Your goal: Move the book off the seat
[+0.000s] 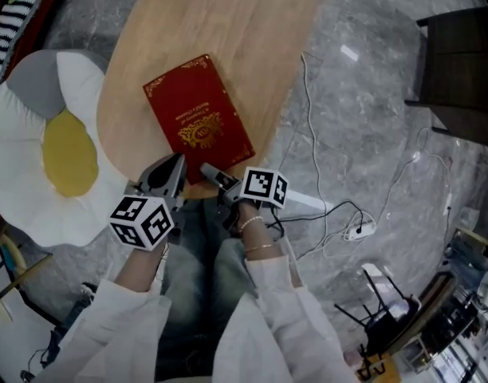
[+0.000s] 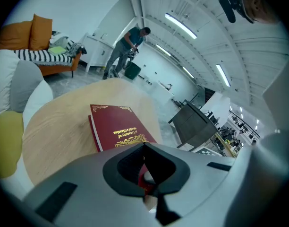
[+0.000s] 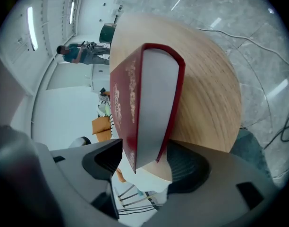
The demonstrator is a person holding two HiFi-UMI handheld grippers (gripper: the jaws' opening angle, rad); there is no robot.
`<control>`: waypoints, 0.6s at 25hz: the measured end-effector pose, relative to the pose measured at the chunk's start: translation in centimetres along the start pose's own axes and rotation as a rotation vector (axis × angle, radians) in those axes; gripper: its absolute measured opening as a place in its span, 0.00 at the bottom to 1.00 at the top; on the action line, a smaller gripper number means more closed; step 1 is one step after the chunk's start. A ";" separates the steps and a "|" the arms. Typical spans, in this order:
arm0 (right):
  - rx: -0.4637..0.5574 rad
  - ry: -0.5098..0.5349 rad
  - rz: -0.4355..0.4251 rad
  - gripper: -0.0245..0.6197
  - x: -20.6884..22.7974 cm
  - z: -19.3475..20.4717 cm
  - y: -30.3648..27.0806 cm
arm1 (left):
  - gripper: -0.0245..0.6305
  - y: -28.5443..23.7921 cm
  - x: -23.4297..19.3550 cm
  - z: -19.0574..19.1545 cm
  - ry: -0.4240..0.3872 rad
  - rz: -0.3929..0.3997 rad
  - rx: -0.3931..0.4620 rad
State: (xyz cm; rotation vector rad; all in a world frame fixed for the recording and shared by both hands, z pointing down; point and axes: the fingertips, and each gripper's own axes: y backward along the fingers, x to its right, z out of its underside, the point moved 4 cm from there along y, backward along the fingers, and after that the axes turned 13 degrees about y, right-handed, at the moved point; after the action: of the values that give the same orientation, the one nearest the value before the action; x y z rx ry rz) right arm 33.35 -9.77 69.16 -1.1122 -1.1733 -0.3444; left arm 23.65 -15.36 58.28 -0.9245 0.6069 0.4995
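We are finding the right gripper (image 1: 210,172) spread astride the book (image 1: 198,118) corner, the left gripper (image 1: 178,163) pressed together; so shallow a bite is risking slippage.

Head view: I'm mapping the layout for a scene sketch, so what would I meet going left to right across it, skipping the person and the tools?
Egg-shaped cushion → red book → white power strip → dark piece of furniture.
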 end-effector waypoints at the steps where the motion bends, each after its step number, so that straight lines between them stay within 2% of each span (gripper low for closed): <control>1: -0.013 0.002 0.027 0.47 0.4 0.1 0.1 | 0.05 -0.1 0.1 0.0 0.000 0.001 0.004; 4: -0.036 -0.001 0.098 0.47 1.4 0.4 0.8 | 0.05 -0.1 0.1 0.1 0.001 0.000 0.011; 9: -0.060 -0.012 0.145 0.47 2.4 1.2 1.9 | 0.05 0.0 0.2 -0.1 0.002 0.004 0.017; 15: -0.052 0.062 0.078 0.47 -1.6 1.1 4.5 | 0.05 1.3 1.2 -1.6 -0.002 0.017 0.042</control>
State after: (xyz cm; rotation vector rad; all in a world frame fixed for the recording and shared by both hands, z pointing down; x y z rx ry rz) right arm 35.38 -7.25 65.47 -1.1816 -1.0691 -0.3486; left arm 23.26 -15.83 55.99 -0.8799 0.6215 0.5008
